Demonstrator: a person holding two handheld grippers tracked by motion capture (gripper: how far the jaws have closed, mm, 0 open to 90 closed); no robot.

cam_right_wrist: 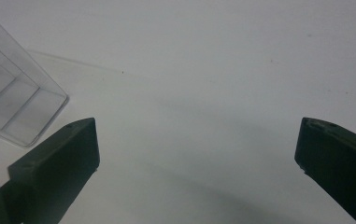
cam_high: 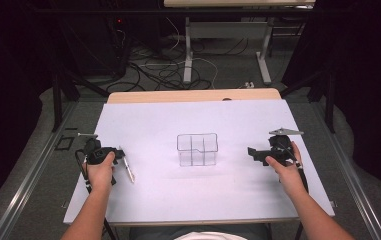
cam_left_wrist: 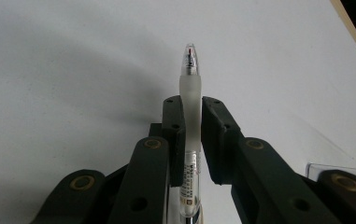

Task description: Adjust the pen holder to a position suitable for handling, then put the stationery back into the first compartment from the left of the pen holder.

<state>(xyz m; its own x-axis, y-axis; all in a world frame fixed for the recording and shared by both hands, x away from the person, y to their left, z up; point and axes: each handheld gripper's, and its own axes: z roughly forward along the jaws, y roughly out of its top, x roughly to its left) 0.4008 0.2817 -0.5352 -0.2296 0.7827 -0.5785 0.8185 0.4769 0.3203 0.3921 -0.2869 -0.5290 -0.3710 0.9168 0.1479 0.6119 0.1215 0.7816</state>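
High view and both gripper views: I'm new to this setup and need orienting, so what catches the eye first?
The clear box with dividers stands mid-table on the white sheet. The left gripper is shut on a clear pen at the sheet's left side. The right gripper rests at the right, jaws wide apart with nothing between them.

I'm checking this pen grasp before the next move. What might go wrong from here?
The left gripper clamps the pen on its rounded frosted grip, so it may swivel or slip when lifted. The clear organizer looks light and stands unheld, with the right gripper open beside it; a nudge from the pen might tip it.
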